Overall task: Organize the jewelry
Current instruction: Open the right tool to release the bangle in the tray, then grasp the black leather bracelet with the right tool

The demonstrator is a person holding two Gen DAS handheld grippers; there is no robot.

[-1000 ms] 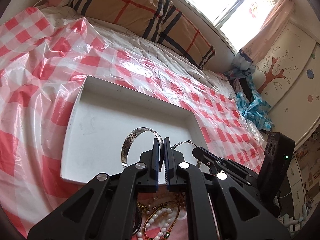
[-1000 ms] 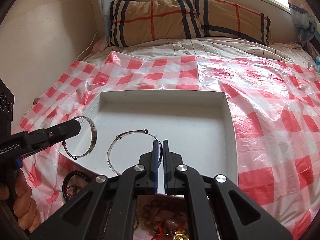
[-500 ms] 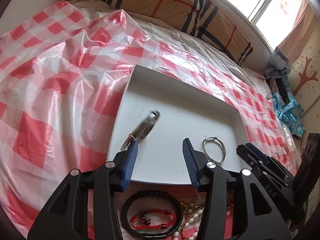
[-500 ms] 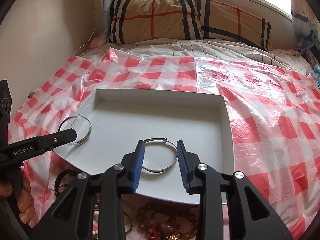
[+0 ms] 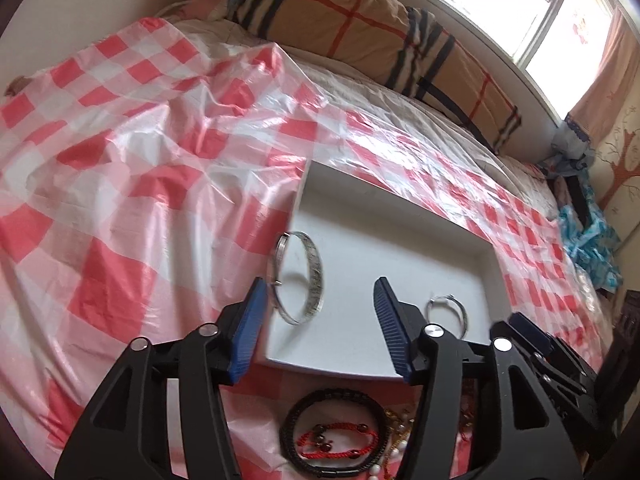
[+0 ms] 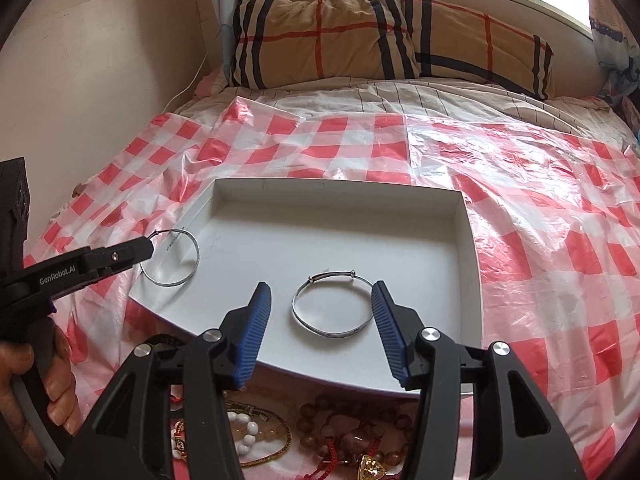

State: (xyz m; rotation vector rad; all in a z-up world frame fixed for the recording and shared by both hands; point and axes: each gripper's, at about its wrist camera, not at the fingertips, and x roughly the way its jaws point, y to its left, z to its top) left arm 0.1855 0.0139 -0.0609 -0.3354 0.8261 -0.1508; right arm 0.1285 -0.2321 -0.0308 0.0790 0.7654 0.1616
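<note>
My left gripper (image 5: pixel 318 320) stands wide; its jaws have just been opening, and nothing is pressed between the blue pads (image 5: pixel 250 328). The wide bangle (image 5: pixel 300 278) lies just ahead of the left pad at the tray's left edge; the frame is blurred there, so I cannot tell if it rests flat or leans on the rim. My right gripper (image 6: pixel 320 328) is likewise wide, jaws just opened, with the thin bangle (image 6: pixel 332 306) lying flat on the tray floor between the pads, touching neither. The white tray (image 6: pixel 466 240) sits on a red-checked plastic sheet (image 6: pixel 560 260) over the bed. In front of the tray's near rim lies a pile of bead bracelets (image 6: pixel 352 432), a black cord bracelet (image 5: pixel 334 428) among them. A plaid pillow (image 6: pixel 360 36) lies beyond.
</note>
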